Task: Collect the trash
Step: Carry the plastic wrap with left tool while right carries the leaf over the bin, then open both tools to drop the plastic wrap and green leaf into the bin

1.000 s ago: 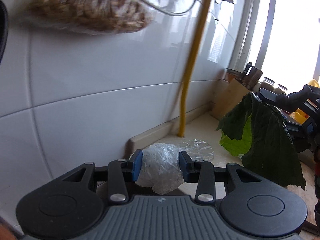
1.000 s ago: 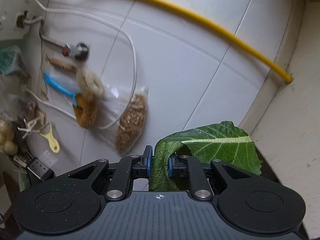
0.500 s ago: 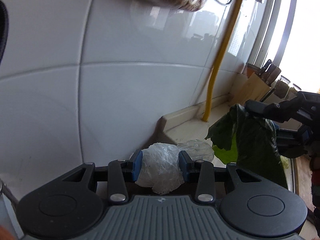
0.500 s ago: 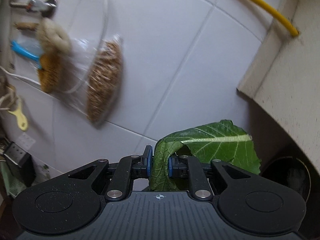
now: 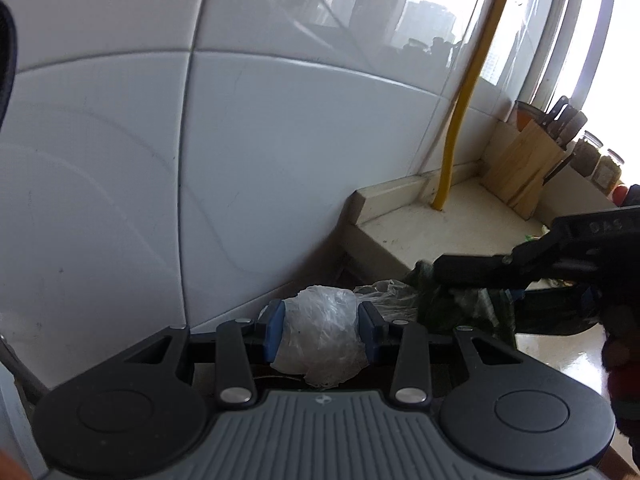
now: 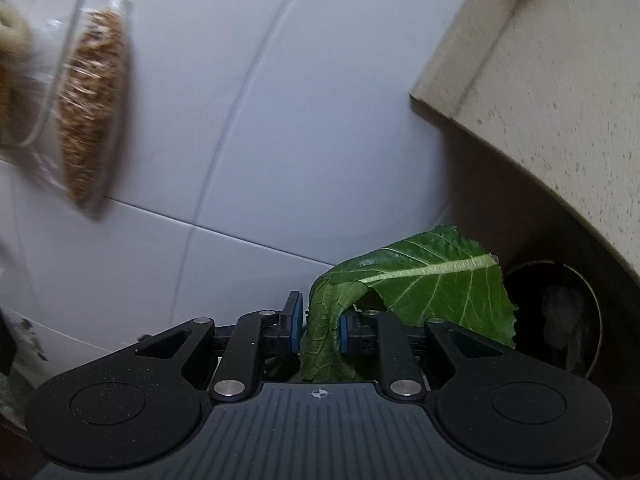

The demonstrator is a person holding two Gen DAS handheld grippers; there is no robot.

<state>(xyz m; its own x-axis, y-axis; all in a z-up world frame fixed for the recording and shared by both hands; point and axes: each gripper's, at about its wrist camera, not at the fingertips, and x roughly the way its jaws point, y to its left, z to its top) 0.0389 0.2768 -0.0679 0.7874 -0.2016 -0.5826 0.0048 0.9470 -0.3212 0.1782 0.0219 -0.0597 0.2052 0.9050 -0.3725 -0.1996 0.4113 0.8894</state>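
My left gripper [image 5: 322, 330] is shut on a crumpled clear plastic wad [image 5: 320, 340], held off the end of the counter near the white tiled wall. My right gripper [image 6: 319, 326] is shut on a large green leaf [image 6: 424, 286] that folds over its right finger. In the left wrist view the right gripper [image 5: 512, 276] shows at the right, with the dark leaf [image 5: 460, 304] hanging under it. A dark round bin [image 6: 560, 320] lies below the counter edge, right of the leaf in the right wrist view.
A beige counter [image 5: 448, 232] ends by the wall, with a yellow pipe [image 5: 460, 136] rising from it. A wooden knife block [image 5: 524, 176] and jars [image 5: 600, 160] stand by the window. A bag of brown grain [image 6: 92, 108] hangs on the tiles.
Both grippers have moved off the counter end and downward, each keeping its grip. The bin has come into the right wrist view, and the hanging items slid up and left.
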